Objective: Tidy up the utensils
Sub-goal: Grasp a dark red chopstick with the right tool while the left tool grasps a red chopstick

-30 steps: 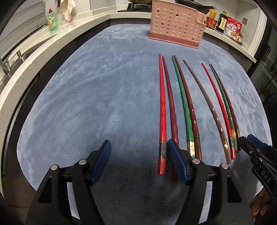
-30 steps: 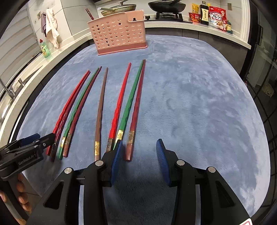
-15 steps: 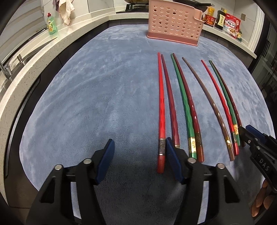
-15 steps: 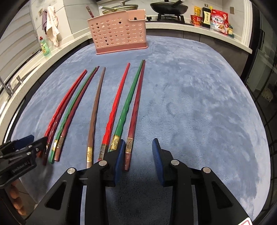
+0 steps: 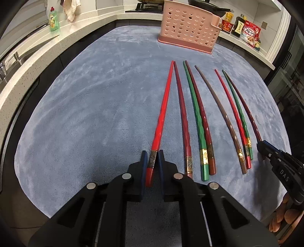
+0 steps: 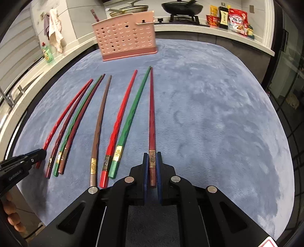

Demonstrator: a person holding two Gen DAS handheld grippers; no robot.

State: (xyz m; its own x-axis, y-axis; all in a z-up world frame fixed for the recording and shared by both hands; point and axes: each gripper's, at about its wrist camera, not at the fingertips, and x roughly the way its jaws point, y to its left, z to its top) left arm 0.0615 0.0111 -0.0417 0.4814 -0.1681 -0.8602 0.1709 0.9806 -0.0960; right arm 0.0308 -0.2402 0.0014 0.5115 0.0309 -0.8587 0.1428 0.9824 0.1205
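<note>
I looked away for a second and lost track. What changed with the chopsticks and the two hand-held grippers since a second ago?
Both closed on a chopstick. The left hand-held gripper, its jaws closing, now clamps the bright red chopstick at the row's left end, swinging its near end leftward. The right hand-held gripper has shut on the dark red chopstick at the right end. The other six chopsticks and the pink basket stayed put.

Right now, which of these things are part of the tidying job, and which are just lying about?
Part of the job:
- chopsticks on the blue mat
- red chopstick, left gripper closing on it
- dark red chopstick in the right gripper
- pink basket

Lying about:
- soap bottle
- cloth
- frying pan
- snack packets
</note>
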